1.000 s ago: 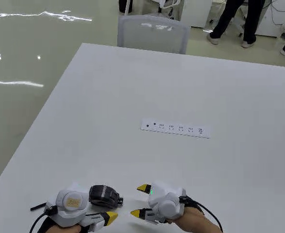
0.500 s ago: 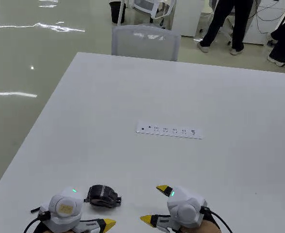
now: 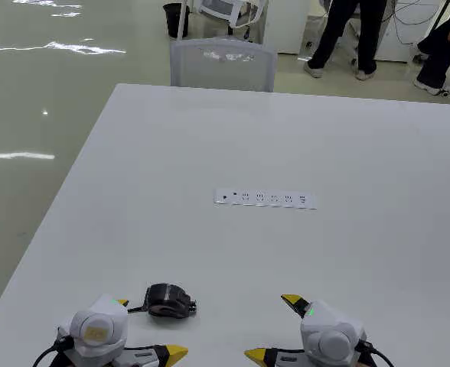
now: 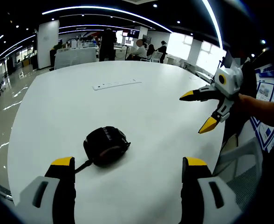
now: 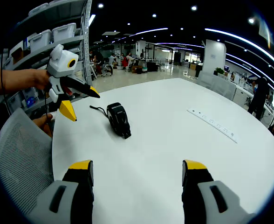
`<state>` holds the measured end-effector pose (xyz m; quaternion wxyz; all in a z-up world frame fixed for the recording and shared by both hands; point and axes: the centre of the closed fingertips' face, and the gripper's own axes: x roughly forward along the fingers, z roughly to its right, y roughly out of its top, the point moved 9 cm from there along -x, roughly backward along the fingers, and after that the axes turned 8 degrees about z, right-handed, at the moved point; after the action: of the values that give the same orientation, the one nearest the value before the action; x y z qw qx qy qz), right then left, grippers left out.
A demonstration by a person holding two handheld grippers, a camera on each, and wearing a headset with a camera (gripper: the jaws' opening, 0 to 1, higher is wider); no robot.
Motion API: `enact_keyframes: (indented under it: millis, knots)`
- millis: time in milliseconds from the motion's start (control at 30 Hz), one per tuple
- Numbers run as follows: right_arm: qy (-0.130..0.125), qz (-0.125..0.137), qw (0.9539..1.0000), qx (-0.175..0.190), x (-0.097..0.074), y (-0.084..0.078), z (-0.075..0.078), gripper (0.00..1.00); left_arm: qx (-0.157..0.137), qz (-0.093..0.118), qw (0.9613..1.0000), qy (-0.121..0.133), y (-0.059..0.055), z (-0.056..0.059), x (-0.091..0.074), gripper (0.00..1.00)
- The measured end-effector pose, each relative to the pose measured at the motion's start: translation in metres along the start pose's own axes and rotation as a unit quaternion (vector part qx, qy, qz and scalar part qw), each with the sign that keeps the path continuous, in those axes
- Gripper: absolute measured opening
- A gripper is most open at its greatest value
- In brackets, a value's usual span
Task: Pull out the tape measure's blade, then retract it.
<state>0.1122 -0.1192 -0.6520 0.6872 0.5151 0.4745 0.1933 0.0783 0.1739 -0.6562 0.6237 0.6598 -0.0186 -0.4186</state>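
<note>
Seeing a black tape measure [image 3: 168,300] lying on the white table [image 3: 210,138], sitting low and left of centre in the head view. Showing a rounded, compact case with a thin dark strap trailing off its left side; in the right gripper view, what looks like the blade end sitting at the case's lower corner. Noting the left gripper [image 3: 148,329] at the bottom left of the head view, jaws spread wide, yellow tips well apart, gripping nothing. Finding the tape measure in the left gripper view just ahead of the tips, left of centre between the two jaws, with neither jaw touching the case. Noting the right gripper [image 3: 274,327] at the bottom, right of centre, in the head view, also gaping wide and holding nothing, well apart from the tape measure, hovering over bare table. Seeing a white power strip [image 3: 264,198] lying mid-frame, farther up the table, and a grey chair [image 3: 221,65] standing at the table's far edge at the top.
</note>
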Motion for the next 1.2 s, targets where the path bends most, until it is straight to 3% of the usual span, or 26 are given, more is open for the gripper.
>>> enact_keyframes:
  millis: [100,267,633,967,1200]
  knots:
    - [0.0,0.0,1.0,-0.001,-0.007,-0.003,-0.003,0.82,0.008,0.007,0.9999,-0.004,0.0,0.007,-0.006,0.97]
    - [-0.004,0.007,0.9999,0.009,-0.018,-0.005,-0.004,0.87,0.012,0.032,0.9994,-0.003,-0.004,-0.005,-0.013,0.99]
    - [-0.003,0.018,0.9998,0.013,-0.039,-0.02,-0.006,0.93,0.04,0.038,0.9982,-0.024,-0.011,0.008,-0.019,0.99]
    - [-0.025,0.036,0.9987,0.026,-0.057,-0.024,-0.001,0.95,0.034,0.046,0.998,-0.026,-0.005,0.014,-0.029,0.99]
    - [-0.027,0.034,0.9987,0.027,-0.063,-0.027,-0.002,0.94,0.036,0.048,0.9978,-0.028,0.001,0.023,-0.035,0.99]
